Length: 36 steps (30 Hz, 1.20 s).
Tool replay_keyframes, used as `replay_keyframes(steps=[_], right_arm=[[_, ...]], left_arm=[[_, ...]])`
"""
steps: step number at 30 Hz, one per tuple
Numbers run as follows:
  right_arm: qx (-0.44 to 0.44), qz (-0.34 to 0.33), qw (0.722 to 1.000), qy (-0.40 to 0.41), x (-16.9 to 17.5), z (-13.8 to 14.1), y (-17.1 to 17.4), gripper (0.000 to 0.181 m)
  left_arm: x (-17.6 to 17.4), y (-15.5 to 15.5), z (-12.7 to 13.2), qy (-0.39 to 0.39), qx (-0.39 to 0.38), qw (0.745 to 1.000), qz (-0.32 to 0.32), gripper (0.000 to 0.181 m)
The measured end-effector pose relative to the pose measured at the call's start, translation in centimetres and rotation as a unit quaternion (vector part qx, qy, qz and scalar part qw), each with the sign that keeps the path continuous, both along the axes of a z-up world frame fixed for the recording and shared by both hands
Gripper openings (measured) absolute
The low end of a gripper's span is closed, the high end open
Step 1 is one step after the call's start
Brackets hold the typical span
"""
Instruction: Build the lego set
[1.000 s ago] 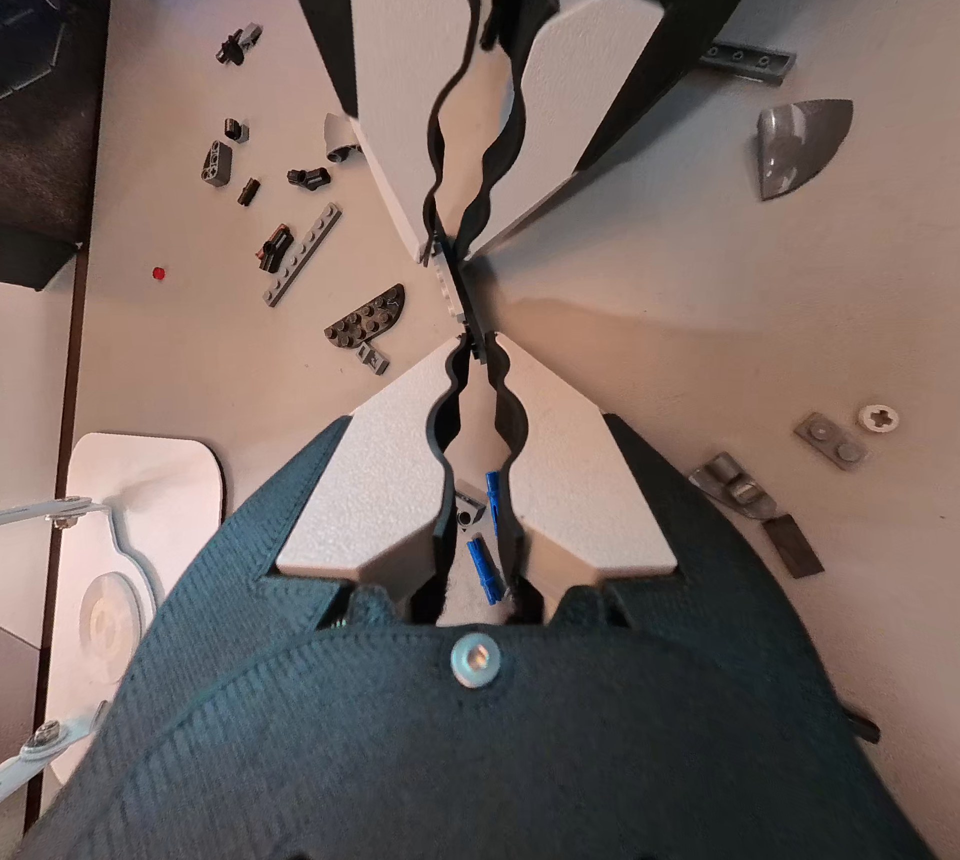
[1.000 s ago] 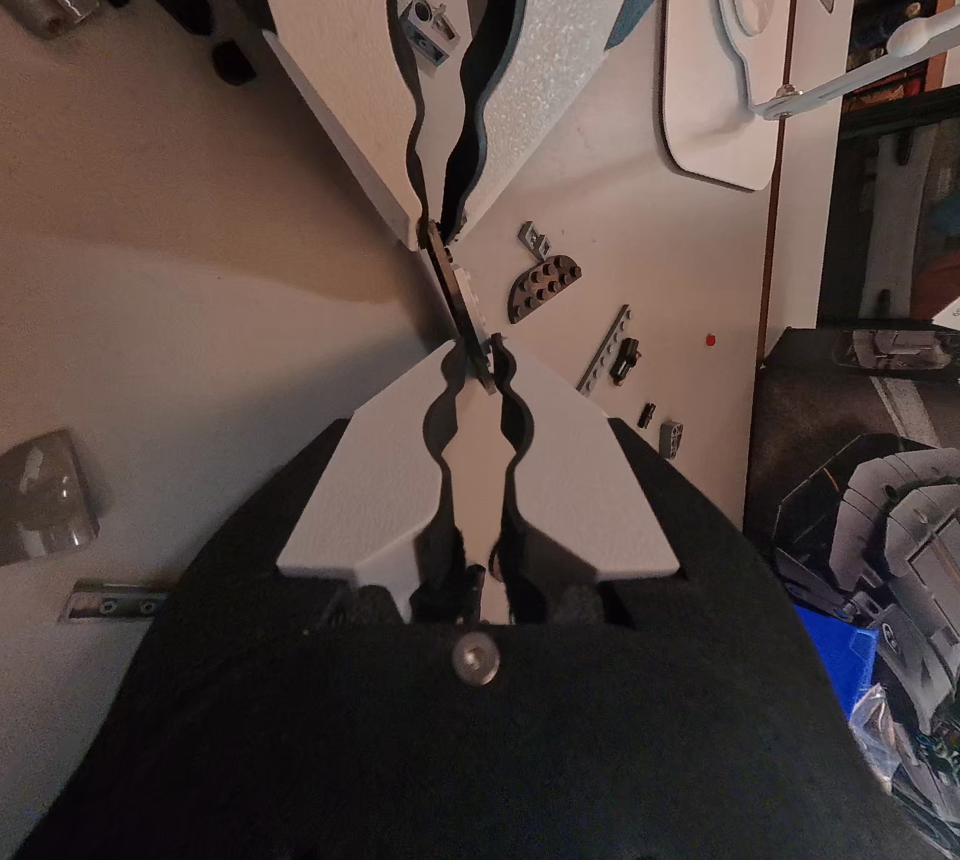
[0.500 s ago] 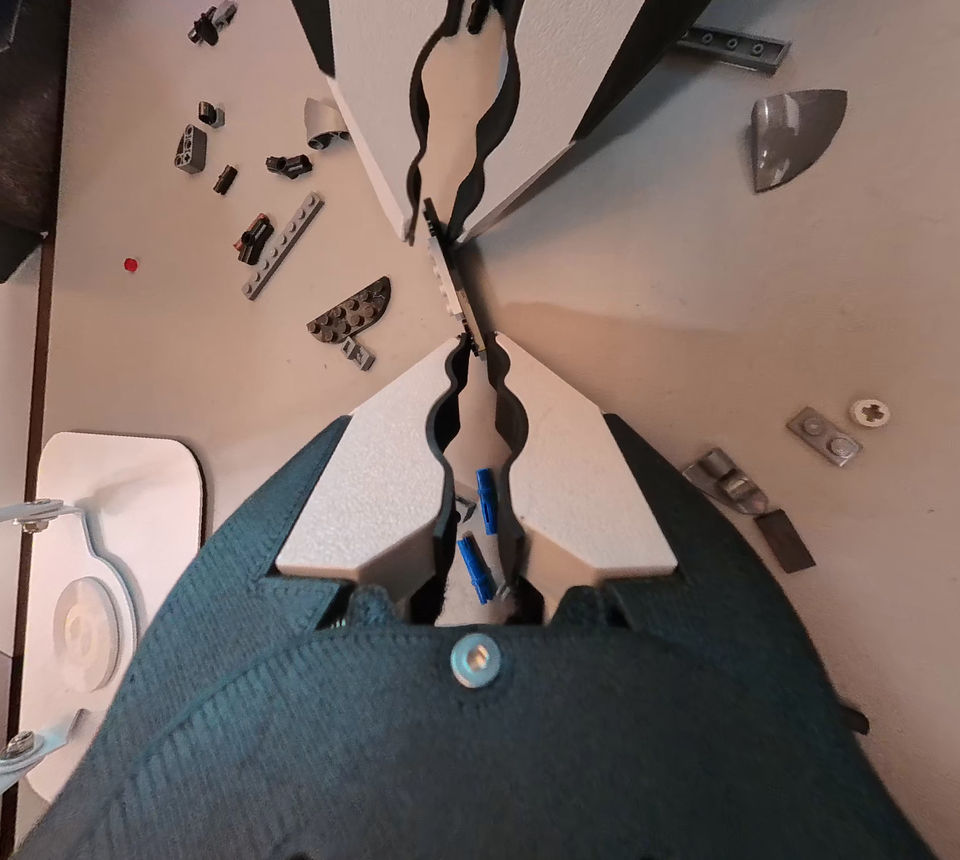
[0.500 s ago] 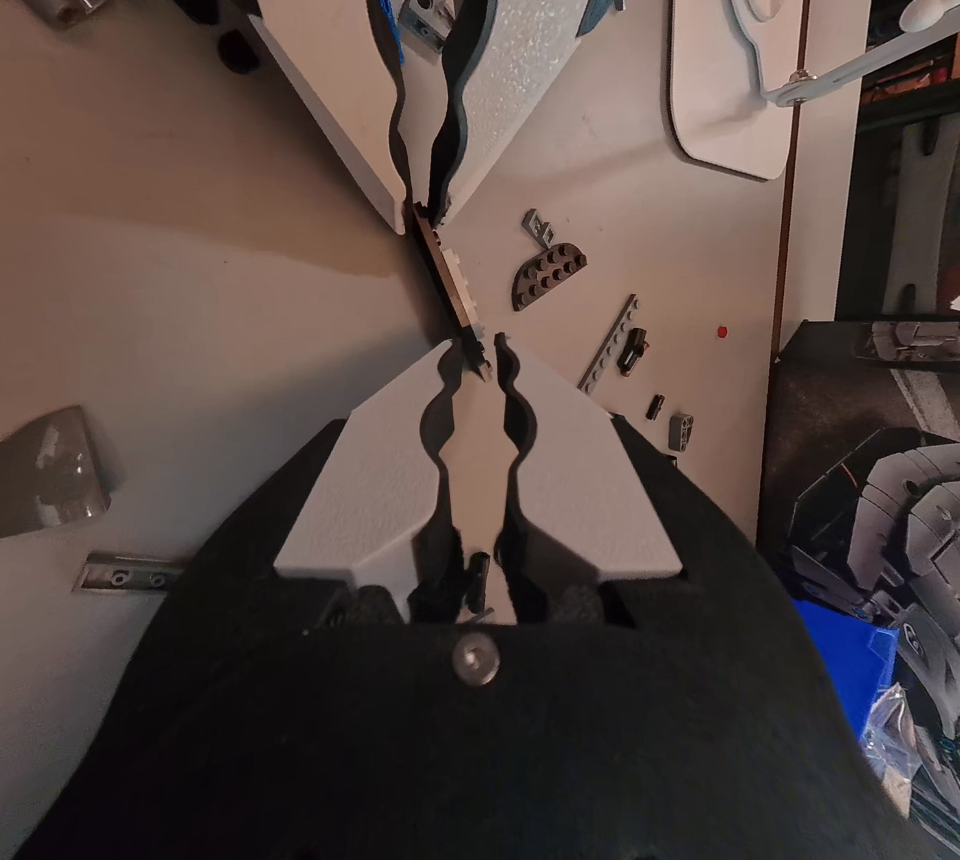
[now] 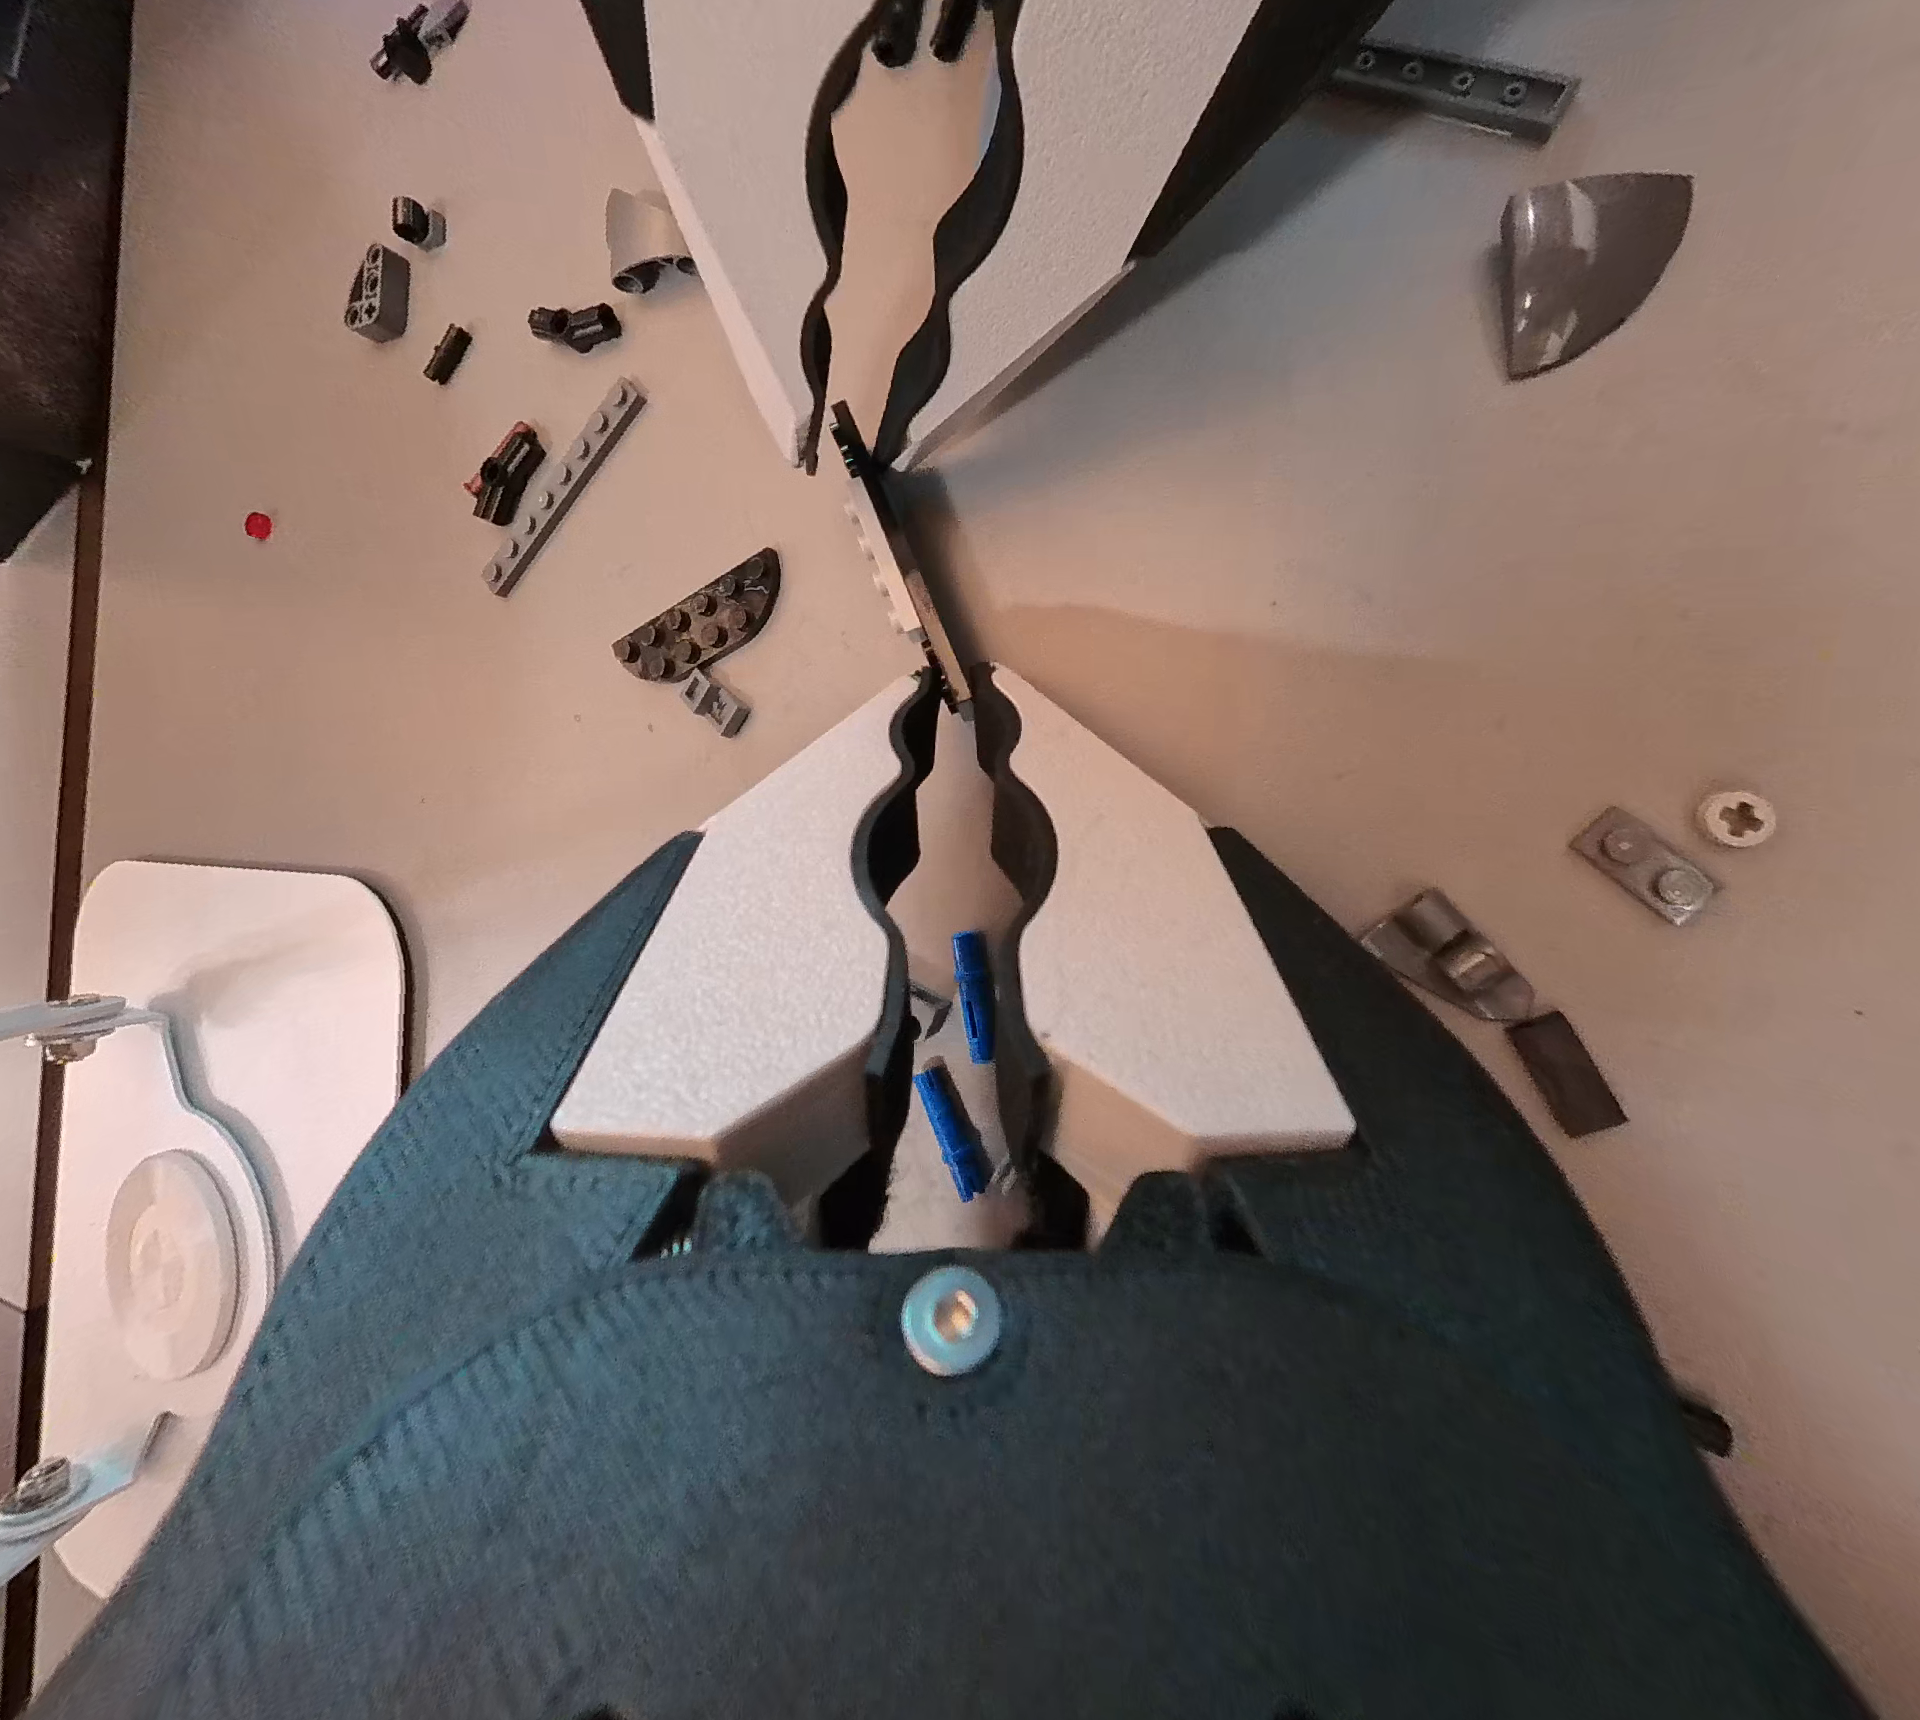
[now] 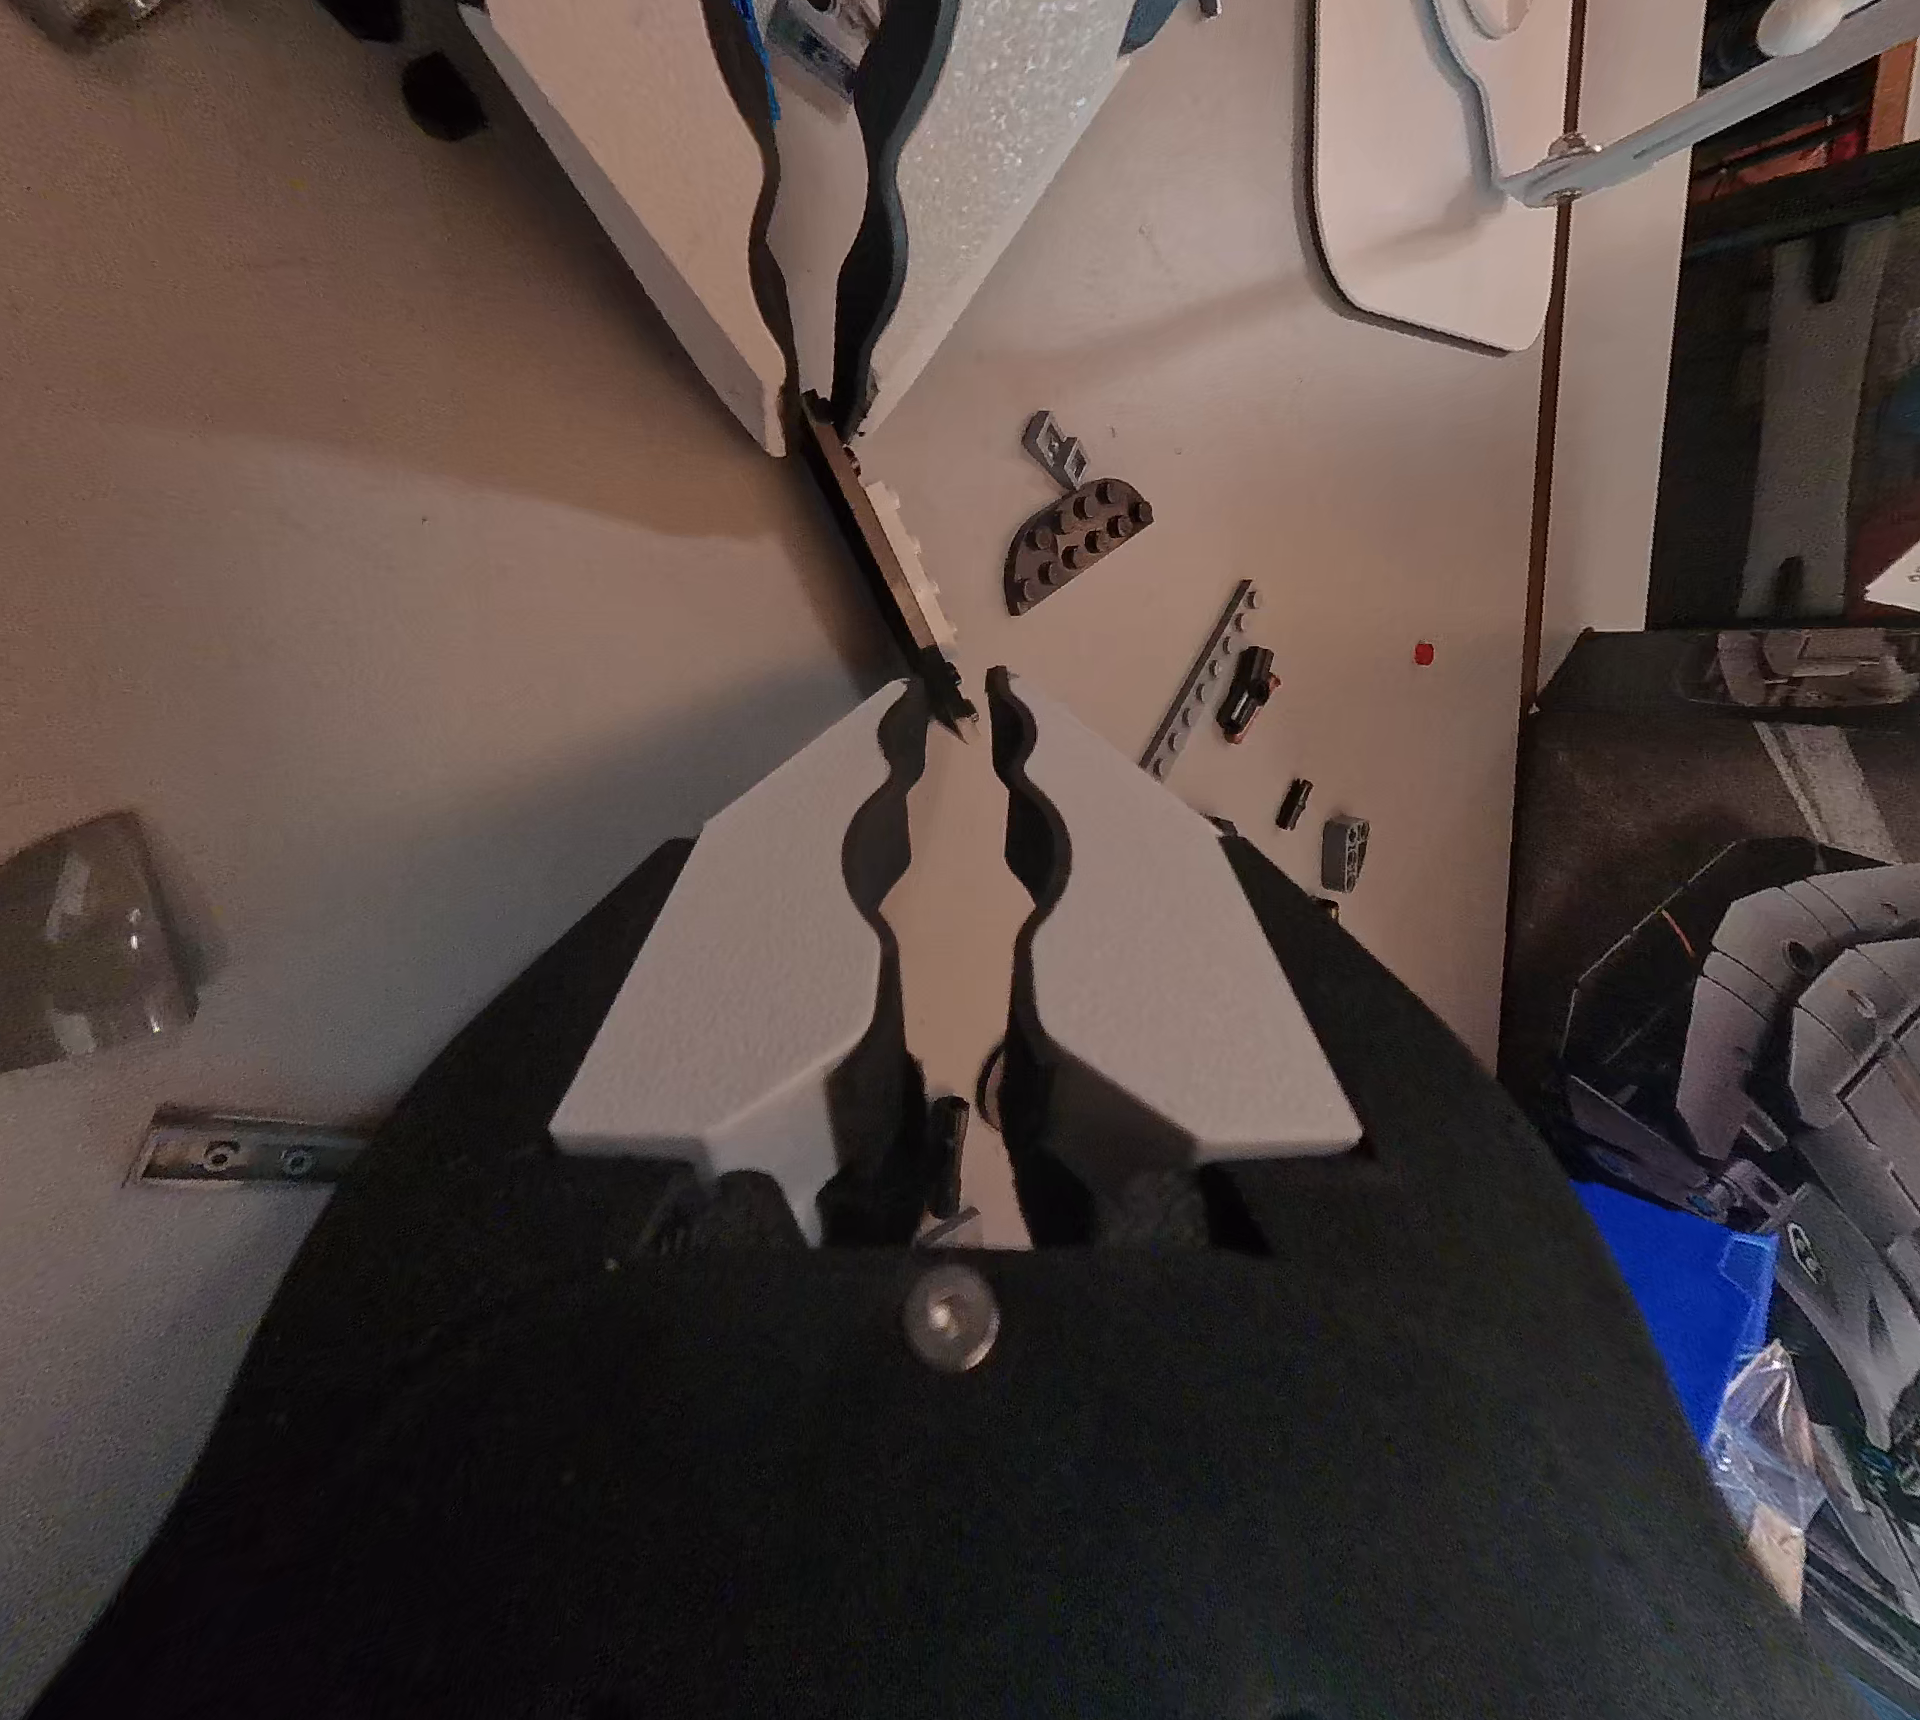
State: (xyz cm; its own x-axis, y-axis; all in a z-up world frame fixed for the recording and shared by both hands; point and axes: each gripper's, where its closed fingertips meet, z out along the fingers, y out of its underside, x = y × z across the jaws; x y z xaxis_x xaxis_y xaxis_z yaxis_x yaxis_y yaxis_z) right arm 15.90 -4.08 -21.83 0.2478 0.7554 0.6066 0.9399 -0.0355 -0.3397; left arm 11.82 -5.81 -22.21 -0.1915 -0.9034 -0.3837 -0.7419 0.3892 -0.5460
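In the left wrist view, the left gripper (image 5: 951, 683) pinches one end of the thin black-and-white stacked plate piece (image 5: 899, 564), high above the table. In the right wrist view, the right gripper (image 6: 951, 683) has parted slightly; the piece's end only touches one finger. With one loose pinch, it could tip and drop.

A thin black plate with a white studded strip along one face (image 5: 902, 569) hangs edge-on above the pale table (image 5: 1351, 548). To its side lie loose Lego pieces – a dark half-round studded plate (image 5: 701, 619), a long grey strip (image 5: 566, 486), and two blue pins (image 5: 961, 1062), possibly more.
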Motion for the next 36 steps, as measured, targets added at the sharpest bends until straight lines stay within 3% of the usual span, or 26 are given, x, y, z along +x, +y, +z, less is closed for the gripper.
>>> replay_keyframes(steps=[12, 22, 30, 36], right_arm=[[-0.029, -0.003, 0.998, 0.052, 0.4, 0.7, -0.5, 0.008], [-0.026, -0.002, 0.999, 0.022, 0.3, 0.1, -0.5, 0.004], [0.076, -0.121, 0.990, 0.021, 2.0, 2.3, 3.2, 0.013], [0.105, -0.164, 0.980, 0.034, 3.1, 3.2, 4.3, 0.019]], left_arm=[[-0.3, 0.0, 0.0, 0.004, -0.005, 1.000, -0.002, 0.004], [-0.4, 0.2, -0.2, 0.009, -0.008, 1.000, 0.003, 0.005], [-0.7, 1.6, -0.4, 0.007, -0.006, 0.999, 0.032, 0.006], [-0.9, 1.9, -0.4, 0.008, -0.003, 0.999, 0.036, 0.006]])
